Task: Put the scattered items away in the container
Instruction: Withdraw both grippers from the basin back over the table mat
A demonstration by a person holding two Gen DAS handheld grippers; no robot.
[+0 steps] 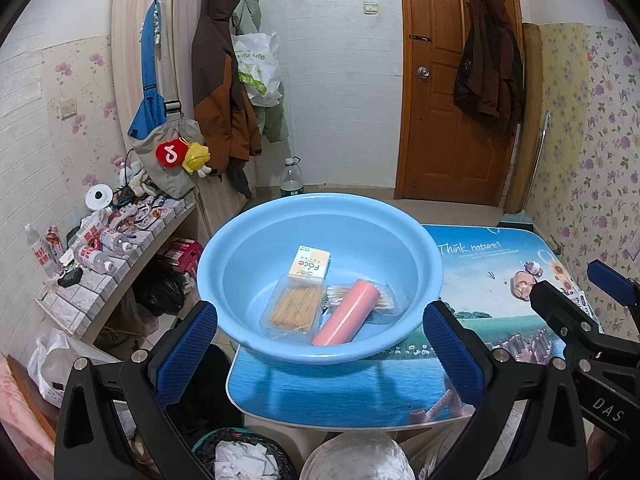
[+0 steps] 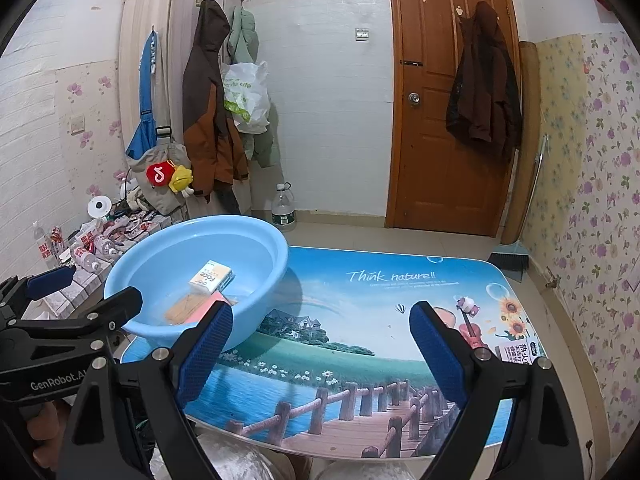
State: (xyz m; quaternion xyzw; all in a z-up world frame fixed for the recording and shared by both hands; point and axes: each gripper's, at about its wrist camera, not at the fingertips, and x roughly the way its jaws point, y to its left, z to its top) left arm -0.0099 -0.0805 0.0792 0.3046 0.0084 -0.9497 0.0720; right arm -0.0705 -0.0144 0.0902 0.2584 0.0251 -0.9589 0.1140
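The table (image 2: pixel 360 360), printed with a lake, a boardwalk and the words "Think nature!!", spreads out ahead of and beneath the right gripper (image 2: pixel 320 344), whose blue-padded fingers (image 2: pixel 436 350) stand wide apart with nothing between them, only bare tabletop showing in the gap. A small printed packet (image 2: pixel 518 350) lies at the table's edge just beyond the right finger.

The light blue basin (image 1: pixel 320 216) sits on the table's left end, straight ahead of the left gripper (image 1: pixel 320 344) and framed between its two spread fingers (image 1: pixel 188 352); its near rim overhangs the table edge. This gripper too is fully spread and holds nothing. From the right gripper the basin (image 2: pixel 200 240) lies ahead and to the left, partly hidden by the left finger.

Inside the basin, nearest the left gripper, a pink cylinder (image 1: pixel 346 312) lies tilted on a clear packet of cotton swabs (image 1: pixel 378 298). To its left rests a clear box of toothpicks (image 1: pixel 294 308), and beyond that, touching it, a yellow-and-white "Face" tissue pack (image 1: pixel 310 264).

The right gripper's body (image 1: pixel 580 320) shows at the far right of the left wrist view.
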